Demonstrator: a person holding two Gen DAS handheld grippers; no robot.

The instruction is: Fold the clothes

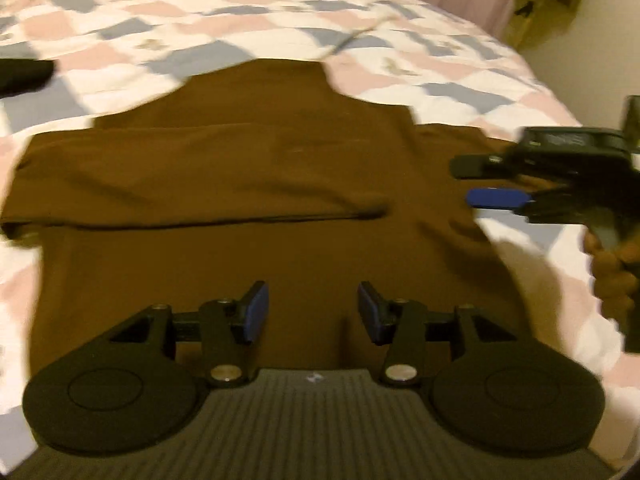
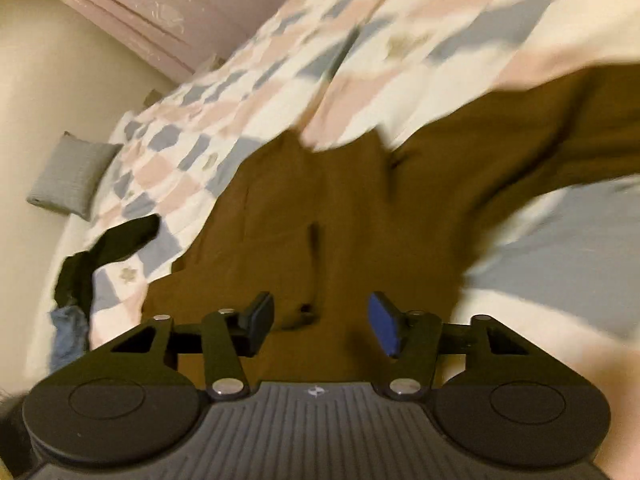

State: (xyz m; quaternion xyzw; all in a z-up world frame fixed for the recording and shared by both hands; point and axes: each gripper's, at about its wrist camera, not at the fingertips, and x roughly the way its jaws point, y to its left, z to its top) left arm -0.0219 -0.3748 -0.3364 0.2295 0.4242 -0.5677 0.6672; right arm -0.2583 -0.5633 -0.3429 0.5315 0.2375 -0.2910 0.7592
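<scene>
Both the left hand-held gripper (image 1: 312, 308) and right hand-held gripper (image 2: 320, 322) hover with jaws apart over the brown shirt (image 1: 248, 168), soft, limp cloth (probably light) best pinched at a hem or sleeve edge.

Black garment (image 2: 108, 248) beside open quilt (image 1: 240, 20)

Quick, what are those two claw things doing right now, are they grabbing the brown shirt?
Left gripper: open, empty, over the brown shirt.
Right gripper: open, empty.

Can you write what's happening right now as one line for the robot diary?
shirt: brown, on quilt | left gripper: open, over shirt | right gripper: open, over shirt | nothing gripped
</scene>
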